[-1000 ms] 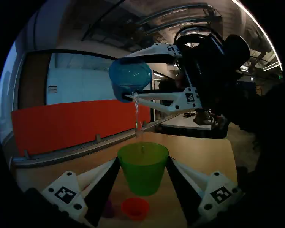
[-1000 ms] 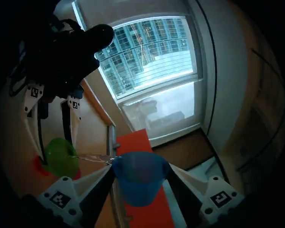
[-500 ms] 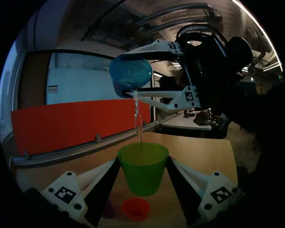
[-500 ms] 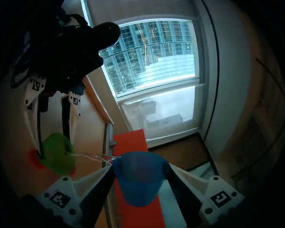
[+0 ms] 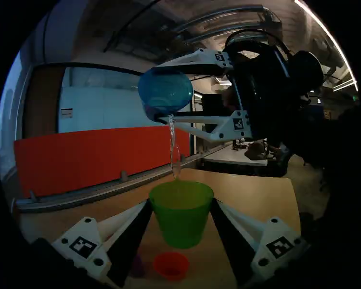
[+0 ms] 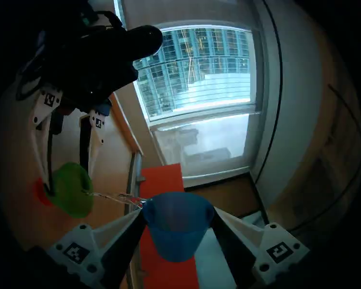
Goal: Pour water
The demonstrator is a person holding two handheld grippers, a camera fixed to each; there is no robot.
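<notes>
In the left gripper view my left gripper (image 5: 181,216) is shut on an upright green cup (image 5: 181,212) held above the table. Higher up, the right gripper (image 5: 173,103) holds a blue cup (image 5: 165,91) tipped on its side, and a thin stream of water (image 5: 173,149) falls from its rim into the green cup. In the right gripper view my right gripper (image 6: 178,231) is shut on the blue cup (image 6: 177,231). Water (image 6: 114,196) runs from its rim toward the green cup (image 6: 70,189), which the left gripper (image 6: 65,185) grips, with a dark-gloved hand (image 6: 98,53) behind it.
A wooden table (image 5: 257,192) lies below, with a small red cup (image 5: 171,265) and a purple object (image 5: 137,265) standing on it under the green cup. An orange panel (image 5: 84,154) runs along the table's far side. A large window (image 6: 199,86) faces the right gripper.
The blue cup has tipped a little further and risen slightly; water keeps streaming into the green cup. The green cup stays where it was.
</notes>
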